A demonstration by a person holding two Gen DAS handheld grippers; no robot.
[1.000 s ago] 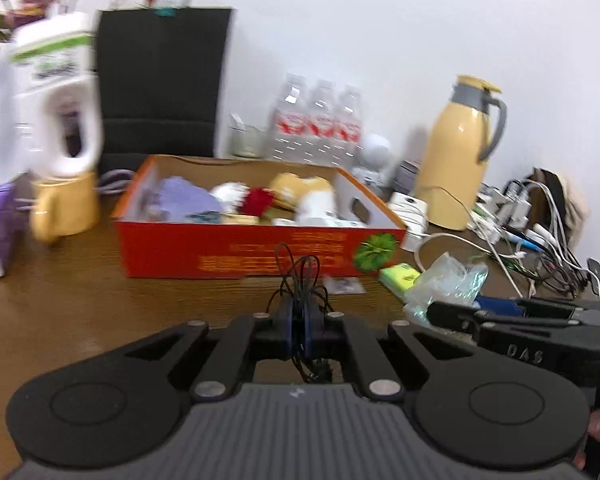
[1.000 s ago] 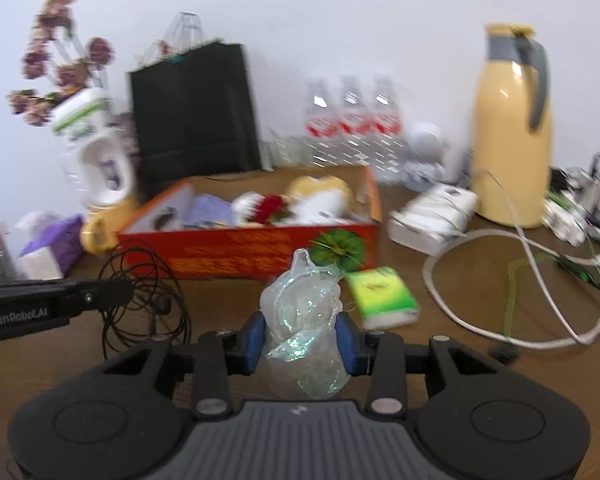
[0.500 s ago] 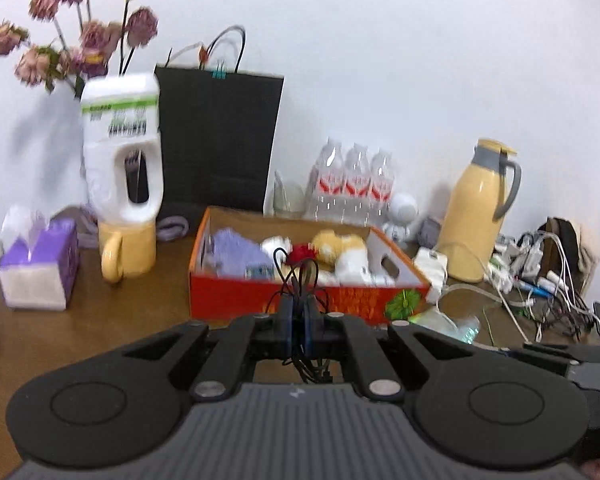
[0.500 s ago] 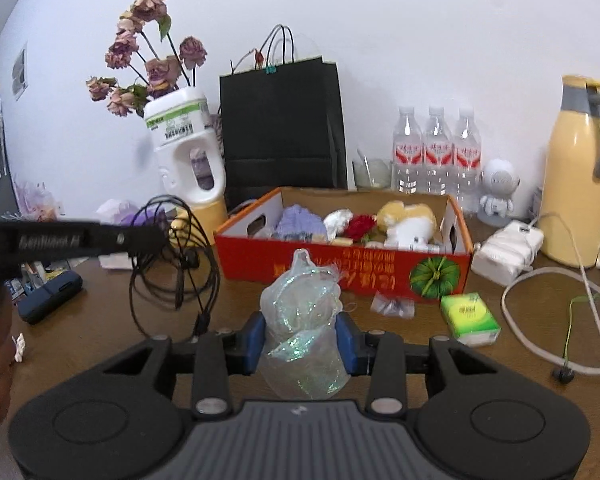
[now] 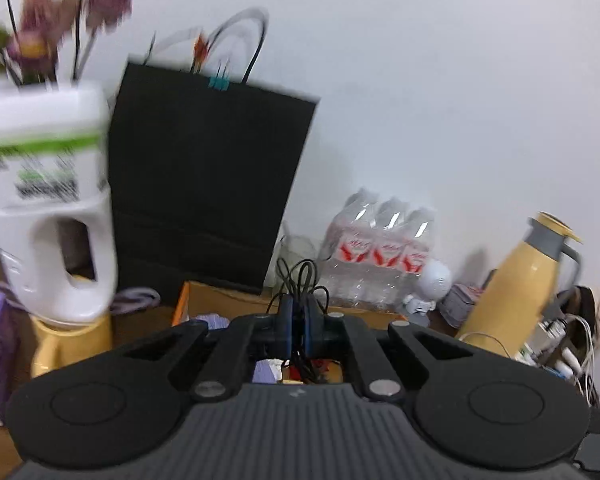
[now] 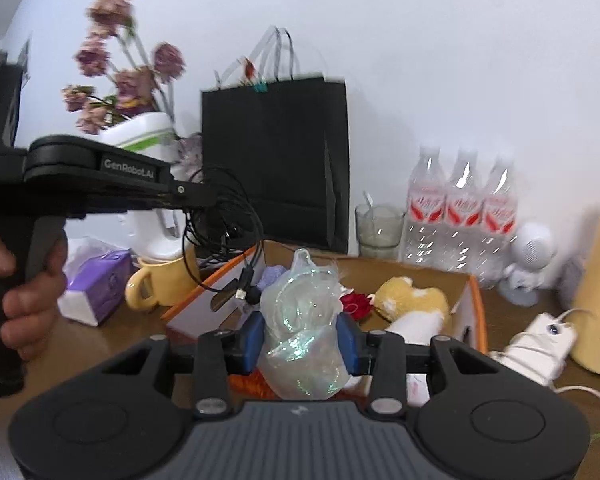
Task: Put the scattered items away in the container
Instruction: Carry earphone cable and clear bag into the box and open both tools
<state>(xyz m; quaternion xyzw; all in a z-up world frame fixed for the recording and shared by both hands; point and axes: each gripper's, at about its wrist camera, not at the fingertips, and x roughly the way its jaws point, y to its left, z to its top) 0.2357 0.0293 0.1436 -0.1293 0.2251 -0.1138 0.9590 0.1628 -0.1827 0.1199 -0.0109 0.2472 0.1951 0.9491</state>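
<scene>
My left gripper (image 5: 299,320) is shut on a tangle of black cable (image 5: 300,280). In the right wrist view the cable (image 6: 220,216) hangs from it above the left end of the orange cardboard box (image 6: 474,292). My right gripper (image 6: 300,336) is shut on a crumpled clear plastic bag (image 6: 304,320), held over the box's near edge. The box holds a yellow plush toy (image 6: 410,298), a red flower (image 6: 356,304) and a purple cloth (image 6: 274,274). In the left wrist view only the box's far left corner (image 5: 196,296) shows.
A black paper bag (image 6: 276,160) stands behind the box. A white jug with dried flowers (image 5: 52,216) sits in a yellow mug (image 6: 160,284) at left, by a purple tissue pack (image 6: 100,284). Water bottles (image 6: 460,216), a glass (image 6: 380,224), a yellow thermos (image 5: 520,280) and white chargers (image 6: 540,344) are at right.
Both grippers have risen and moved forward to the box. The cable now hangs over the box's left end and the plastic bag is over its near edge.
</scene>
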